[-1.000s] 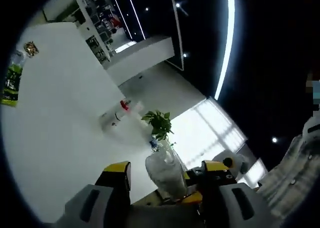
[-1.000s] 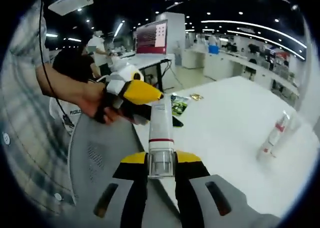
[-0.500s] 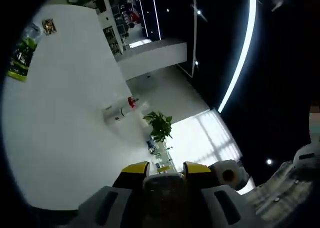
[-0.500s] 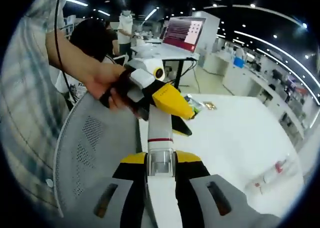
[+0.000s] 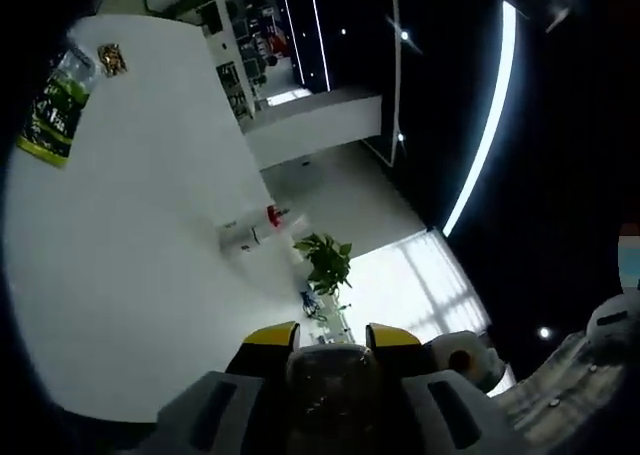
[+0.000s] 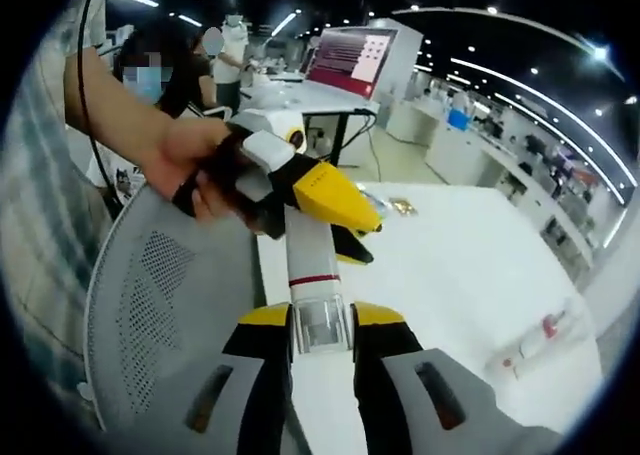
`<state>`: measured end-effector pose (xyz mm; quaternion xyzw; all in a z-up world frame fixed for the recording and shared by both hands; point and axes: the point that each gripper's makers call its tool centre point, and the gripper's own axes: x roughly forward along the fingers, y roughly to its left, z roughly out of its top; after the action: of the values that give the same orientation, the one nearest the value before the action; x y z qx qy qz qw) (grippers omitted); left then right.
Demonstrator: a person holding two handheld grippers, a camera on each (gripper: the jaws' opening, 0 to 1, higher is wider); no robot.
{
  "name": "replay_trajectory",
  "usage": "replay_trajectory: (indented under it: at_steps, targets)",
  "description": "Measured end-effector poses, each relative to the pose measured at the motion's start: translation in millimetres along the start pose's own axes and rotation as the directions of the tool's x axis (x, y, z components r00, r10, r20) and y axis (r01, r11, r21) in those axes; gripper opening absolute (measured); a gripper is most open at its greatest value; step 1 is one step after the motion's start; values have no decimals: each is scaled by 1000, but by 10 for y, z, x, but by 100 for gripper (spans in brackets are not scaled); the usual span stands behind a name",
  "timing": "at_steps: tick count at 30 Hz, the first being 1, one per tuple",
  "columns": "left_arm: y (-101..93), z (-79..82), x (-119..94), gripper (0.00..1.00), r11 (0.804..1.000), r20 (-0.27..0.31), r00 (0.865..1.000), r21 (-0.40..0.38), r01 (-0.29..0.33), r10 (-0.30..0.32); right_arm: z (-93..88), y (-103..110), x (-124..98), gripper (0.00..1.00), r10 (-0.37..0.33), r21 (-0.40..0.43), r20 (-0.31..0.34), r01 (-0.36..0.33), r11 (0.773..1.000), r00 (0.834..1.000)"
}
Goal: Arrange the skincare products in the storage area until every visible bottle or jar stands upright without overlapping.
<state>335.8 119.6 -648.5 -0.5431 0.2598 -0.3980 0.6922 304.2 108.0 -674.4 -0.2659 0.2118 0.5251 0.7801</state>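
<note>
A white tube [image 6: 309,257] with a red band and a clear cap [image 6: 320,325] stands straight out from my right gripper [image 6: 320,320], which is shut on the cap end. My left gripper [image 6: 322,190], held by a hand [image 6: 195,165], comes in from the left, its yellow jaws closed over the tube's far end. In the left gripper view the jaws of my left gripper [image 5: 332,340] press on a dark rounded end [image 5: 330,370]. A small white bottle with a red cap [image 5: 255,231] rests far off on the white table [image 5: 130,255]; it is also at the right as the red-capped bottle [image 6: 530,343].
A grey mesh chair back [image 6: 160,305] sits close below the tube on the left. A green packet [image 5: 55,110] and a small gold item [image 5: 110,57] lie at the table's far end. A potted plant [image 5: 325,260] stands beyond the table. A person sits behind near a monitor [image 6: 350,60].
A second ago my left jaws stood apart around the tube's end; they have since closed on it. Both views have shifted a little; the right grip is unchanged.
</note>
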Motion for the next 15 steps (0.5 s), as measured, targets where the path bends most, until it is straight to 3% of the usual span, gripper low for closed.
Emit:
replay_trajectory:
  at_steps: [4,6,8,9,10,11,12,14,15]
  targets:
    - [8,35,-23,27,1000,20,1000,-13,0,1,-69,-57,-15,24,-51,139,2,51,989,999]
    - [3,71,-33,27,1000,40,999,-15,3,-2,-106,-90,-37,30,-64,252,10,60,966,998]
    - [27,100,-44,27,1000,49,999,-25,4,-3,-98,-70,-42,39,-47,411,71,14,912,996]
    - [37,122,-55,27,999,58,998,-33,8,-6,-105,-86,-55,43,-54,498,99,-3,867,994]
    - [31,142,-65,27,999,71,997,-41,14,-11,-115,-82,-62,44,-50,532,106,-14,847,993]
    - [12,182,-85,27,999,98,995,-43,20,-15,-133,-89,-86,44,-53,601,123,-32,799,991]
    - [-12,220,-99,27,999,124,992,-38,27,-22,-143,-93,-103,44,-54,629,128,-39,776,990]
    - [-76,272,-130,27,998,159,986,-26,51,-46,-139,-55,-135,44,-24,640,144,-74,765,989]
    - [-92,285,-137,27,998,167,985,-21,56,-52,-106,-12,-141,44,0,676,169,-116,728,986]
